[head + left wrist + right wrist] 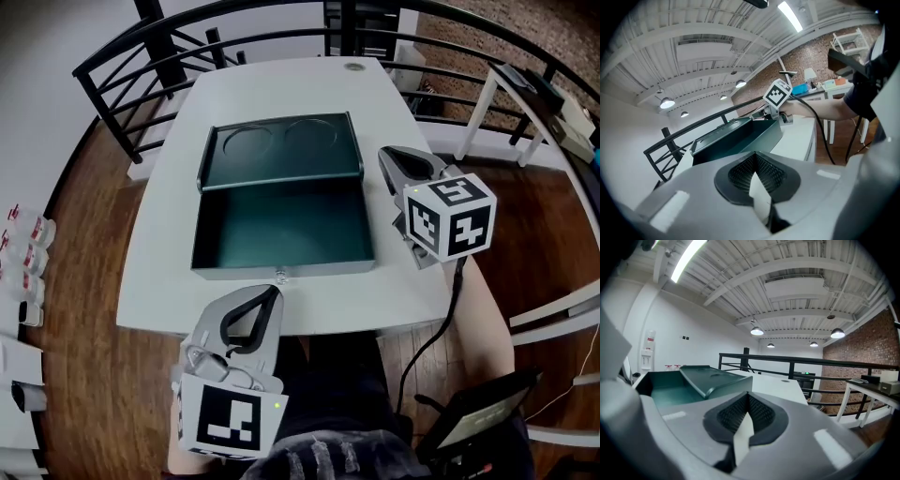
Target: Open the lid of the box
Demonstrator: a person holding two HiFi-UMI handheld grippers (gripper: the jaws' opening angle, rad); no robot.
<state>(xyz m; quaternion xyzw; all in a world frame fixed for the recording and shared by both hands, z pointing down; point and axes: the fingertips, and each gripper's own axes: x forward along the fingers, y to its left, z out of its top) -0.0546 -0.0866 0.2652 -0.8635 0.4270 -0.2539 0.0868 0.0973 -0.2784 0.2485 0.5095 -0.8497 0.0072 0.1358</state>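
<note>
Grey left tongs [270, 292] and right tongs [386, 156] each bear a black-and-white marker cube [450, 217].

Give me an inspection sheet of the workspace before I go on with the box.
Surface: white table, the box in its middle.
Job's things: green box open and empty; lid swung back behind it.
Clutter: nothing seen on the table.
Grippers: left gripper shut, empty, at the table's front edge; right gripper shut, empty, right of the box.
Cables: black cable runs down from the right gripper.
Surroundings: black railing behind the table; wooden floor.
</note>
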